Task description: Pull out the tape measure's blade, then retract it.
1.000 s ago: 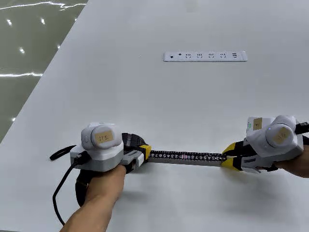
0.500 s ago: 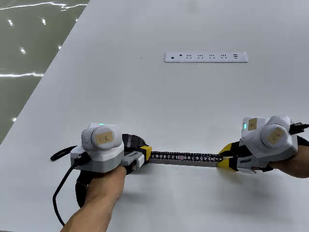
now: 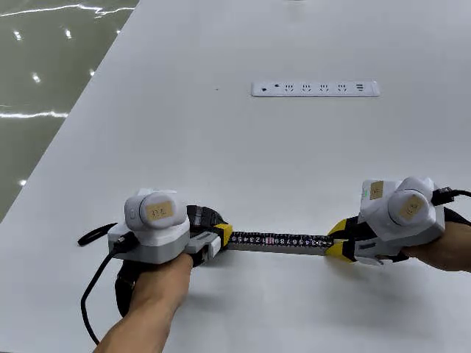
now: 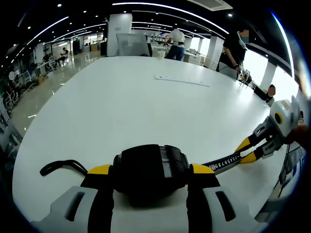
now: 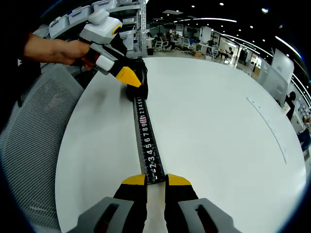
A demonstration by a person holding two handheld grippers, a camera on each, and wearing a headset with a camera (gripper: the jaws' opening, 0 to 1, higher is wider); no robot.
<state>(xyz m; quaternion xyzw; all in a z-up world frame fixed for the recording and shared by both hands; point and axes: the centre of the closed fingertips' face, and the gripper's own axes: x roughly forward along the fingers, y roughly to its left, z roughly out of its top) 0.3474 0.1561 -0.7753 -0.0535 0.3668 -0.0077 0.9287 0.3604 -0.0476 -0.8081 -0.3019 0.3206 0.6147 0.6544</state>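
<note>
- Head view: I count one tape measure (image 3: 203, 216), one blade (image 3: 280, 240) drawn out of it, one power strip (image 3: 315, 89) and two grippers, all on or over one white table (image 3: 221, 154).
- One black strap loop (image 4: 58, 167) lies on the table just beside the tape measure's case.
- The tape measure's black case sits near the table's front edge, on my left. The blade runs straight from it to the right, low along the tabletop.
- The power strip lies well apart, farther back on the table.
- Writing: in the right gripper view I can read white digits 2 to 9 along the dark blade, then a red mark. Past that the figures are too small for me.
- Each gripper carries a tan sticker, but I cannot read the print.
- Left gripper (image 4: 150, 171): its jaws stand about as wide as the case and clamp it, one yellow tip on each side.
- Right gripper (image 5: 151, 180): its jaws are almost together, pinching the free end of the blade between the yellow tips.
</note>
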